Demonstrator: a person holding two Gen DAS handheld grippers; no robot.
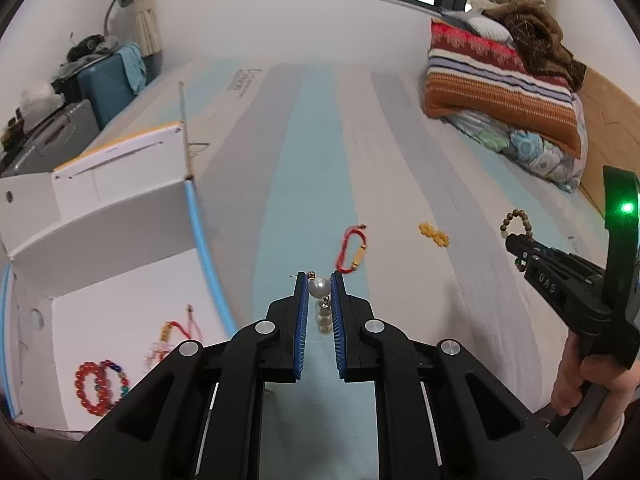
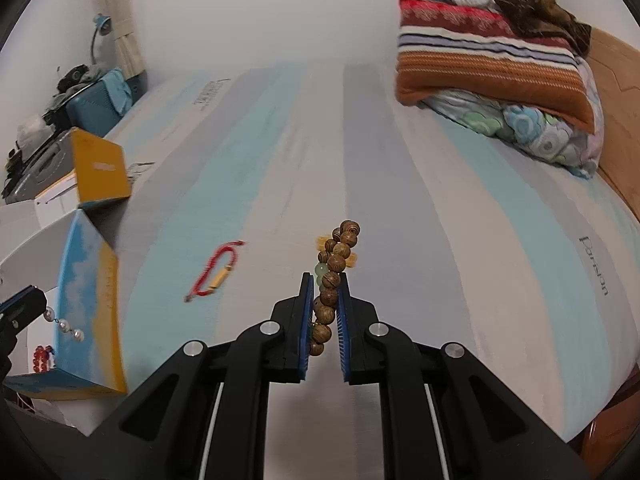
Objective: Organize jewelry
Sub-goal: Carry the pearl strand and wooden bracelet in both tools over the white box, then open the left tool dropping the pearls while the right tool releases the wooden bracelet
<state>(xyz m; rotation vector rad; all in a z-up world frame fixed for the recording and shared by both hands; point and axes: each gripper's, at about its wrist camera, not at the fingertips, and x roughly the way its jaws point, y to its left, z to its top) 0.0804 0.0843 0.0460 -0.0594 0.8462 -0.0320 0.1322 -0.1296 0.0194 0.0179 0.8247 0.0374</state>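
Pinching a pearl earring (image 1: 319, 288), left gripper (image 1: 319, 286) hangs above the striped mattress (image 1: 400, 140); right gripper (image 2: 325, 285) is clamped on a wooden bead bracelet (image 2: 334, 268); open box (image 1: 120, 320) alongside.

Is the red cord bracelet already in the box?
No, the red cord bracelet lies on the striped bed, outside the white box that holds the red bead bracelet.
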